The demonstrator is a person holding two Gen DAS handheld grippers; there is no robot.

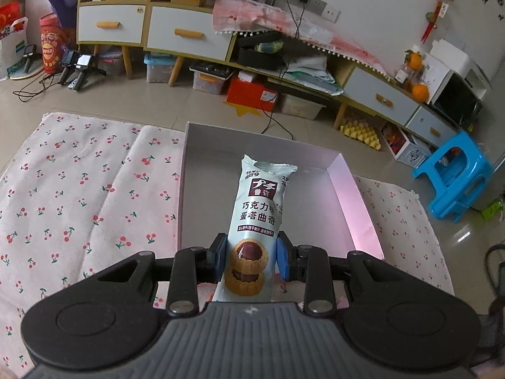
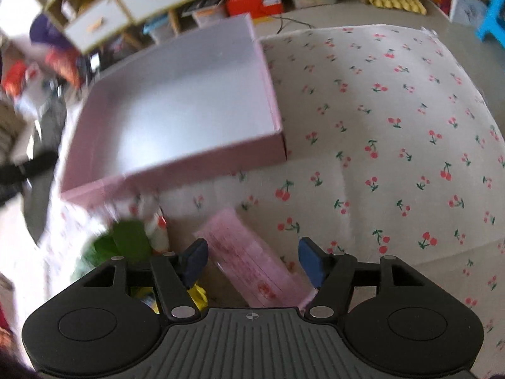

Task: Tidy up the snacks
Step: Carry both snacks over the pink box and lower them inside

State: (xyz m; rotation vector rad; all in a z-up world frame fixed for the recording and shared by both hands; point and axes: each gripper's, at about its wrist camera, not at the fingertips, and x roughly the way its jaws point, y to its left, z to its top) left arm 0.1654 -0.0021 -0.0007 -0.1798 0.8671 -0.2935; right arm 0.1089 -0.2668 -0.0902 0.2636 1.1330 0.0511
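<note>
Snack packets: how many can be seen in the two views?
At least 3. A cookie packet is gripped by the left tongs over the pink box. A pink packet lies under the right tongs; green one is beside. Blur may hide more.

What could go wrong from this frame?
1. The left hand-held gripper pinches the cookie packet near its bottom, so the long top may swing or slip over the pink box.
2. The right hand-held gripper, open above the pink packet, shows blurred; closing might miss.
</note>
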